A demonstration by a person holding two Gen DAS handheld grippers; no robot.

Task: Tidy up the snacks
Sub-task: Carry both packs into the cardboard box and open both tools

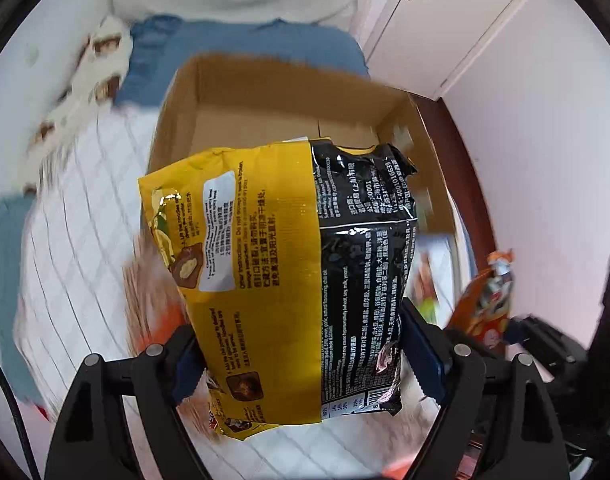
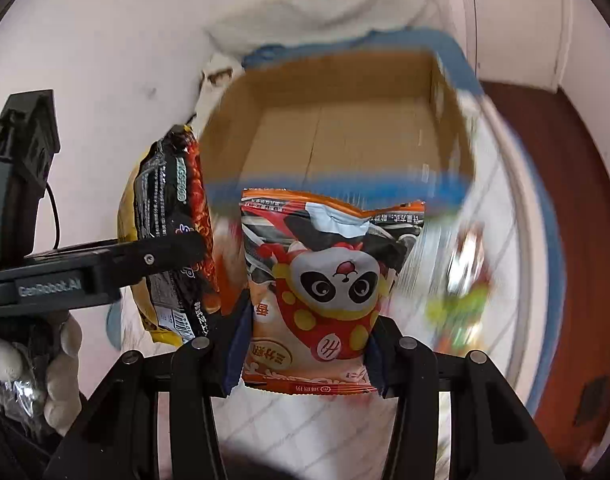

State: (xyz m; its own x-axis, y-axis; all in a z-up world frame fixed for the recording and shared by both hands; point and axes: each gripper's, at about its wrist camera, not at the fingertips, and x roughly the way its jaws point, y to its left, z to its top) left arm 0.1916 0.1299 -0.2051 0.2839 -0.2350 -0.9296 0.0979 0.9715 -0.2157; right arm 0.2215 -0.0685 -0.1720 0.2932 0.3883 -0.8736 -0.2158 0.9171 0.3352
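My left gripper is shut on a yellow and black noodle packet and holds it up in front of an open cardboard box. My right gripper is shut on an orange snack bag with a panda and holds it just before the same box. The box's inside looks bare in both views. The noodle packet and the left gripper show at the left of the right wrist view. The orange bag shows at the right of the left wrist view.
The box stands on a bed with a white quilt and blue bedding. More snack packets lie blurred on the quilt to the right. A white wall and door are behind, a brown floor to the right.
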